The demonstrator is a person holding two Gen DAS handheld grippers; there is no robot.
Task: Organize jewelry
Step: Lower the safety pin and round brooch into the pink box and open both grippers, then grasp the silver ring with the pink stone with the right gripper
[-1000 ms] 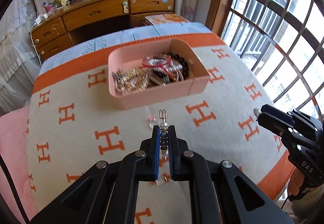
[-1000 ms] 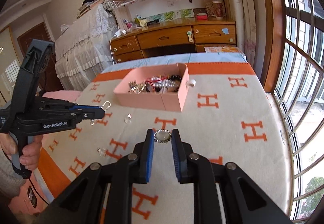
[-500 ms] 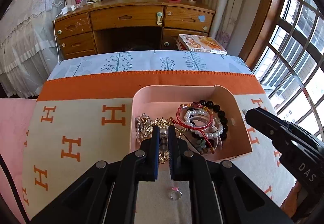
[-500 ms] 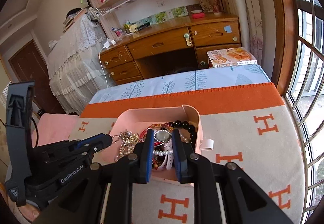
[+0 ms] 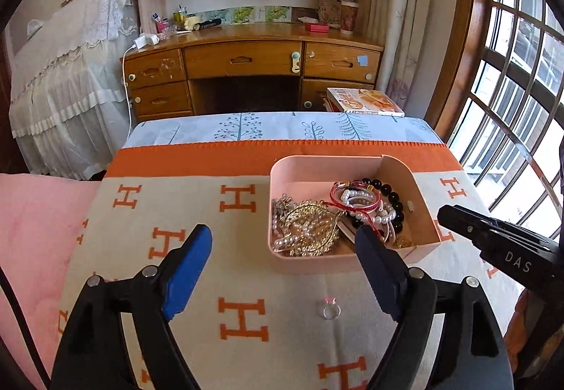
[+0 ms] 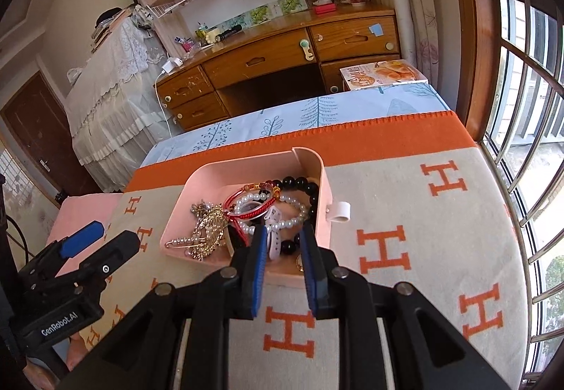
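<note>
A pink tray (image 5: 419, 178) holds a heap of jewelry: gold and pearl pieces (image 5: 306, 224), a red cord bracelet (image 5: 352, 199) and black beads (image 5: 393, 196). My left gripper (image 5: 282, 245) is wide open and empty, just in front of the tray's near left corner. A small ring with a pink stone (image 5: 331, 310) lies on the blanket between its fingers. In the right wrist view the tray (image 6: 324, 185) is close ahead. My right gripper (image 6: 282, 242) is open over the tray's near edge, nothing between its pads. A round gold pendant (image 5: 403, 242) lies in the tray's near right corner.
The tray sits on a cream blanket with orange H marks (image 5: 243, 319) and an orange border (image 5: 197, 157). A wooden desk (image 5: 246, 62) stands beyond. A barred window (image 6: 528, 108) is on the right. A small white clip (image 6: 340, 212) lies beside the tray.
Both grippers carried jewelry to the tray and opened. The left jaws went from shut on a beaded piece to wide open; the right let go of the round pendant.
</note>
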